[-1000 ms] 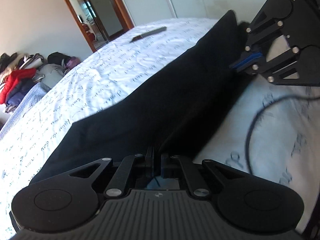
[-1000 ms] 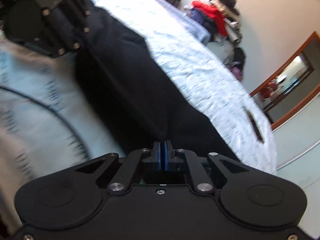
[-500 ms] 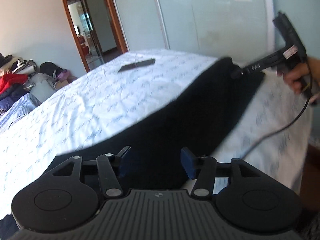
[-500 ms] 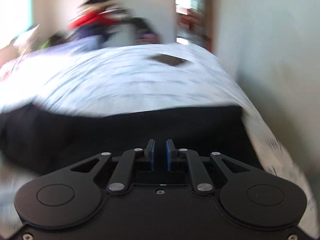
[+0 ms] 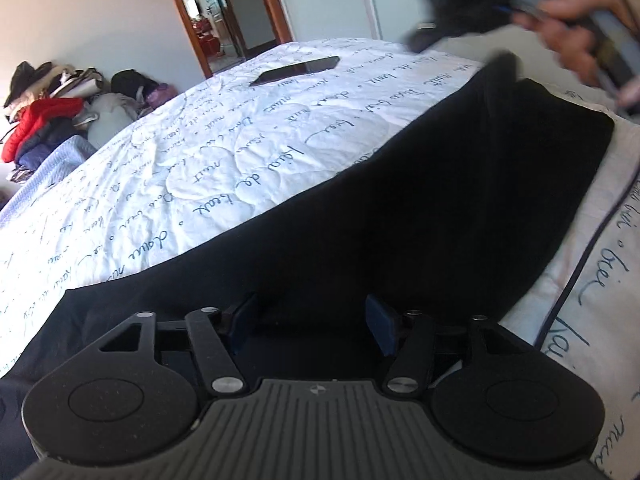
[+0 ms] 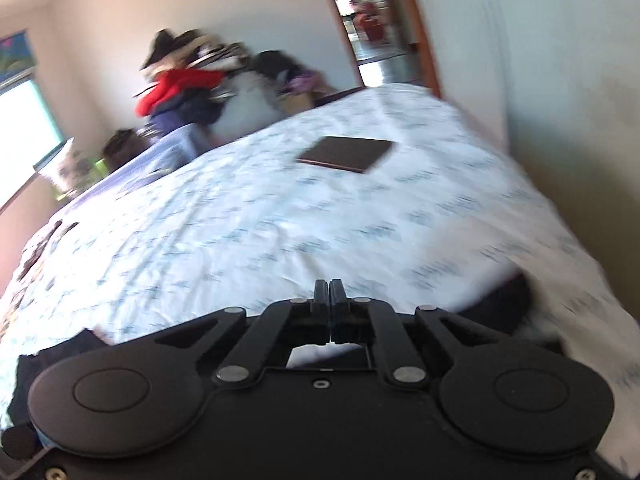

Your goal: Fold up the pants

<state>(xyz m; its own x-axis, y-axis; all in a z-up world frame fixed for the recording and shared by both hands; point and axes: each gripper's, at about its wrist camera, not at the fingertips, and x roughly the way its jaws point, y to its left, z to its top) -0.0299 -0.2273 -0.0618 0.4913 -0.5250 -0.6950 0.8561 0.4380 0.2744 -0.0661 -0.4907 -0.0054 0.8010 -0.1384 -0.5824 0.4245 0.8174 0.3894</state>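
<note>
The black pants (image 5: 420, 208) lie folded lengthwise along the near edge of the white bed (image 5: 240, 140). My left gripper (image 5: 312, 320) is open and empty, its blue pads (image 5: 380, 322) just above the near end of the pants. My right gripper (image 6: 329, 300) is shut with nothing between its fingers, lifted above the bed; dark cloth of the pants (image 6: 504, 304) shows below it to the right. In the left wrist view the right gripper shows only as a blur with the hand (image 5: 572, 12) above the far end of the pants.
A dark phone (image 5: 298, 70) lies flat on the bed's far side; it also shows in the right wrist view (image 6: 348, 154). A heap of clothes (image 5: 44, 116) with a red jacket is beyond the bed. A doorway (image 5: 224, 12) is behind.
Both grippers let go of the pants. The left opened and stays low over the near end. The right lifted off the far end, swung round and shut empty.
</note>
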